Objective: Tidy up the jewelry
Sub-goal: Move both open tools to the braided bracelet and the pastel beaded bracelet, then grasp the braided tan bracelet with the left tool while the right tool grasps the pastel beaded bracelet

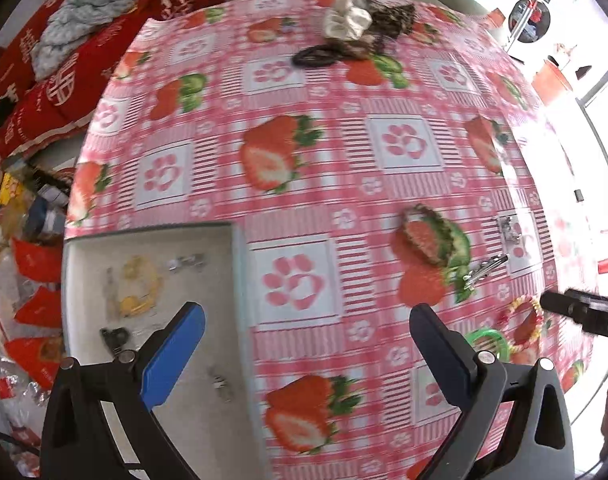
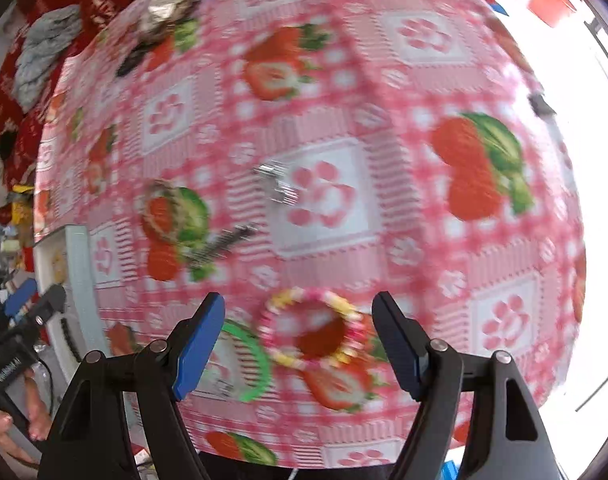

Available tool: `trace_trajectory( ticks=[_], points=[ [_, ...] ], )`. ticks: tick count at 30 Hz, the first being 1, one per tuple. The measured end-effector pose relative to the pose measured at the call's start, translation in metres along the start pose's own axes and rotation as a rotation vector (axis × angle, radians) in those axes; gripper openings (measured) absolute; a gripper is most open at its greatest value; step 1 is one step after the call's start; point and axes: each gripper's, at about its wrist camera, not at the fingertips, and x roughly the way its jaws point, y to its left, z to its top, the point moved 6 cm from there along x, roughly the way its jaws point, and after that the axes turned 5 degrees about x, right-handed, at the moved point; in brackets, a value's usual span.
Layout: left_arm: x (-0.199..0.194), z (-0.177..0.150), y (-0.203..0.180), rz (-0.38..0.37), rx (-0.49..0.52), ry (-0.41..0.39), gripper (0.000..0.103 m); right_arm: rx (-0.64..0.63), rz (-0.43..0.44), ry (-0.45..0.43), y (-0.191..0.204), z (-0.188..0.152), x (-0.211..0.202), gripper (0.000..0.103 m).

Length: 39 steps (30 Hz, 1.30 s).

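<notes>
My left gripper (image 1: 308, 344) hangs open and empty above the strawberry tablecloth (image 1: 304, 184), its left finger over the white tray (image 1: 240, 280). The tray holds a gold chain (image 1: 138, 288), silver earrings (image 1: 186, 262) and small dark pieces. My right gripper (image 2: 300, 340) is open, pointing down over a pink-and-yellow bead bracelet (image 2: 346, 304) that lies on the cloth between its fingers, untouched. Just left of the bracelet lies a green ring (image 2: 256, 360). A silver hair clip (image 2: 224, 244), a brown bead bracelet (image 2: 160, 216) and a small silver piece (image 2: 278, 184) lie farther out.
At the table's far edge sit a white scrunchie (image 1: 346, 18), black hair ties (image 1: 316, 56) and a dark tangled pile (image 1: 392, 16). Red cushions (image 1: 64, 80) and clutter lie beyond the left edge. The tray's raised rim (image 2: 78, 280) stands left of my right gripper.
</notes>
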Motion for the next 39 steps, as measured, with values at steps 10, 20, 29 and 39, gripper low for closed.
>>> trace_trajectory(
  ticks=[10, 20, 29, 39],
  points=[
    [0.038, 0.021, -0.023, -0.005, -0.034, 0.075, 0.103, 0.031, -0.061, 0.022, -0.041, -0.015, 0.008, 0.079],
    [0.065, 0.033, -0.034, -0.014, -0.051, 0.120, 0.103, -0.092, -0.124, -0.012, -0.041, -0.019, 0.008, 0.079],
    [0.086, 0.039, -0.049, -0.029, -0.033, 0.143, 0.093, -0.162, -0.183, 0.000, -0.016, -0.016, 0.030, 0.079],
    [0.098, 0.058, -0.080, -0.053, 0.002, 0.130, 0.080, -0.230, -0.223, -0.020, -0.012, -0.018, 0.036, 0.078]
  ],
)
